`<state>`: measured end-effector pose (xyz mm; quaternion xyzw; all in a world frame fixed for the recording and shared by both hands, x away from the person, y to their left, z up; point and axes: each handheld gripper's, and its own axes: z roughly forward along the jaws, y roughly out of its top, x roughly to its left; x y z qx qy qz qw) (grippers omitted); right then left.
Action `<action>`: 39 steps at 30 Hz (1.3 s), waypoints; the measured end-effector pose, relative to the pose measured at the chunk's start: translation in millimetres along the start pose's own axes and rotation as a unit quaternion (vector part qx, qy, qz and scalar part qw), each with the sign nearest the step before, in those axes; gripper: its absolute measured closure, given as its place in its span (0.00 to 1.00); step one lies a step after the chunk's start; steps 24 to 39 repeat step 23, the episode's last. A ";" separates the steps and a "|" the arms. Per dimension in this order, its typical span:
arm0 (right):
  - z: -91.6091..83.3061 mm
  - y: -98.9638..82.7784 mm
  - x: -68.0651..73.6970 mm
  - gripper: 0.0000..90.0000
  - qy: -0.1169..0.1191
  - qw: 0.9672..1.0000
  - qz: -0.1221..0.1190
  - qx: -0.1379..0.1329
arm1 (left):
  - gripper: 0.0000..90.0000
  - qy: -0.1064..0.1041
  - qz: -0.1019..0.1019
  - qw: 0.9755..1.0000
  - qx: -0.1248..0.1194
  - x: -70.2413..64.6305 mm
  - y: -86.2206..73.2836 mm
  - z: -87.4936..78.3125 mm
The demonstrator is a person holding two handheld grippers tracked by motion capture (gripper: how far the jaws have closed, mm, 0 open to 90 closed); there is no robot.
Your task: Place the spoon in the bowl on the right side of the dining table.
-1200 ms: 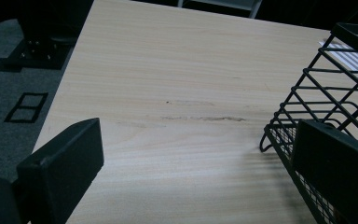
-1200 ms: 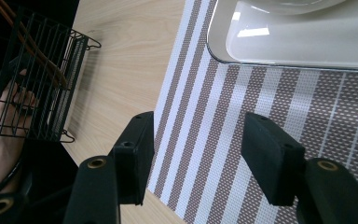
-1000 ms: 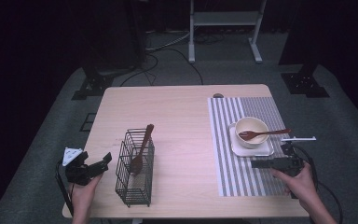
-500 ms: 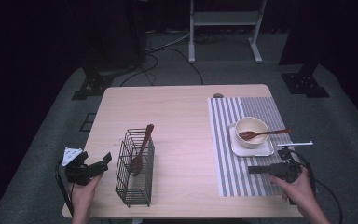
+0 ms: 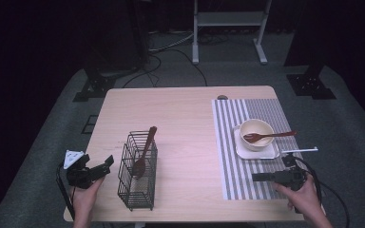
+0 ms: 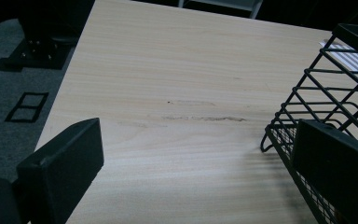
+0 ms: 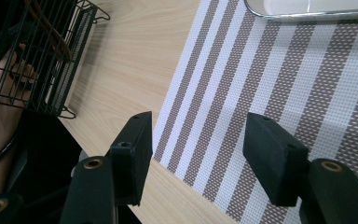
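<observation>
A black wire basket (image 5: 135,178) stands on the wooden table (image 5: 185,118) with a wooden spoon (image 5: 143,152) leaning in it. On the striped placemat (image 5: 240,166) a cream bowl (image 5: 256,130) sits on a white square plate (image 5: 256,151), and a second wooden spoon (image 5: 272,137) rests in the bowl. My left gripper (image 5: 95,171) is held at the near left corner beside the basket (image 6: 317,93), its jaws open on nothing (image 6: 200,144). My right gripper (image 5: 266,177) hovers low over the placemat (image 7: 270,79), open and empty (image 7: 198,126).
The plate's rim (image 7: 317,11) lies just ahead of the right jaws. The basket (image 7: 32,56) stands off to their left, with the other hand (image 7: 9,74) behind its wires. Dark floor, stand legs and cables surround the table.
The right gripper has drawn back slightly toward the near table edge. The left gripper has stayed put.
</observation>
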<state>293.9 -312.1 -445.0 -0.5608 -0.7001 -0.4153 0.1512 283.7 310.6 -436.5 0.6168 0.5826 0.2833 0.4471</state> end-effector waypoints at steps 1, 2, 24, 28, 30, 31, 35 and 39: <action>0.2 -0.6 0.7 0.46 0.000 1.000 0.000 0.000 | 0.02 0.000 0.000 1.000 0.000 0.1 0.0 -0.1; 0.6 -1.1 1.1 0.46 -0.001 1.000 -0.001 0.001 | 0.02 0.000 0.000 1.000 0.000 0.1 0.0 -0.1; 4.0 -18.5 8.7 0.45 0.002 1.000 -0.010 0.006 | 0.02 0.001 0.000 1.000 -0.001 0.7 0.7 -0.6; 4.0 -18.5 8.7 0.45 0.002 1.000 -0.010 0.006 | 0.02 0.001 0.000 1.000 -0.001 0.7 0.7 -0.6; 4.0 -18.5 8.7 0.45 0.002 1.000 -0.010 0.006 | 0.02 0.001 0.000 1.000 -0.001 0.7 0.7 -0.6; 4.0 -18.5 8.7 0.45 0.002 1.000 -0.010 0.006 | 0.02 0.001 0.000 1.000 -0.001 0.7 0.7 -0.6; 4.0 -18.5 8.7 0.45 0.002 1.000 -0.010 0.006 | 0.02 0.001 0.000 1.000 -0.001 0.7 0.7 -0.6; 4.0 -18.5 8.7 0.45 0.002 1.000 -0.010 0.006 | 0.02 0.001 0.000 1.000 -0.001 0.7 0.7 -0.6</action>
